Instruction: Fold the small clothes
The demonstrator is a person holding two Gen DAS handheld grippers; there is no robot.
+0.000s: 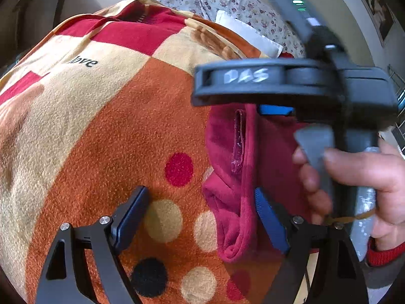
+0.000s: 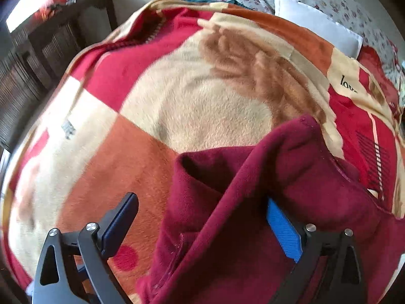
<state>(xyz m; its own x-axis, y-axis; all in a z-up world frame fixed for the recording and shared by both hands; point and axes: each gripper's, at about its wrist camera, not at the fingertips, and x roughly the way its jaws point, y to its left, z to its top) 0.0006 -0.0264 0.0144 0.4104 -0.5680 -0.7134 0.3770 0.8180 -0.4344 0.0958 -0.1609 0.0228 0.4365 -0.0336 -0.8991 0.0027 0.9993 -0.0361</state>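
Currently spread wide, both pairs: left tongs [image 1: 201, 217] and right tongs [image 2: 202, 225], neither clamped on anything.

Item location:
- One maroon garment [image 2: 227, 202], bunched on the patterned blanket [image 1: 106, 116] that covers the bed.
- In the left wrist view, lying at the right side of the blanket, touching the right finger of the left tongs, with the right tongs above it in the person's hand [image 1: 354, 177].
- In the right wrist view, heaped between and over the fingers, one fold draped across the blue pad [image 2: 283, 230].

Handling, as a judgement:
- Fleece-like, soft and light; no stiffness, so sags and collapses when lifted at one point.
- Not fragile, not slippery; pile likely to cling to the fuzzy blanket and drag.
- Best taken at a hem or at the stitched seam edge [image 1: 239, 141], where the layers are firm, one pair of tongs at each corner.

Count:
- Garments: one.
- Blankets: one.
- Floral pillows [image 1: 227, 2] at the far end: two, it seems.
- White folded cloth [image 2: 316, 25]: one.
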